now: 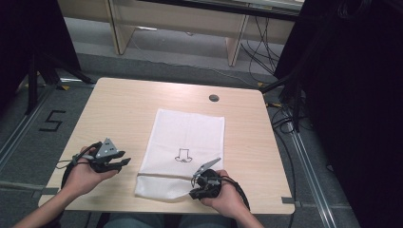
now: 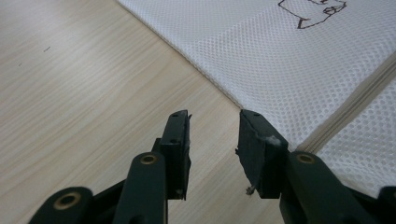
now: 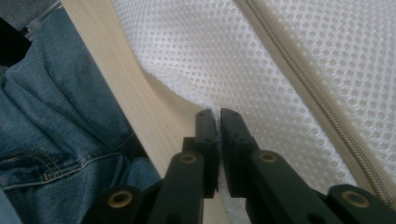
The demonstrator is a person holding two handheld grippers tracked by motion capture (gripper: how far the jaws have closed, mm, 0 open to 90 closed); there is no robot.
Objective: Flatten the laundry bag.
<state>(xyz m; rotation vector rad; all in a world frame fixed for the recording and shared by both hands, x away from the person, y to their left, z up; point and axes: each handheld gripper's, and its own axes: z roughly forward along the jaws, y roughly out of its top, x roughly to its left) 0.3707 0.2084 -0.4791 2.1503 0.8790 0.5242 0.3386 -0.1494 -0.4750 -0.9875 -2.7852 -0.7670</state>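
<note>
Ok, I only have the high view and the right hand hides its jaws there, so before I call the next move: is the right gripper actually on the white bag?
Observer: Yes. In the right gripper view the right gripper has its jaws nearly together, with the near edge of the mesh bag pinched between them and lifted off the table.
Operator: And the left one, is anything in it?
Observer: No. The left gripper is open over bare wood just beside the bag's side edge, with nothing between its jaws.
Operator: Where is the zip?
Observer: The zip runs across the bag just past the right gripper's tips, not between them.
</note>
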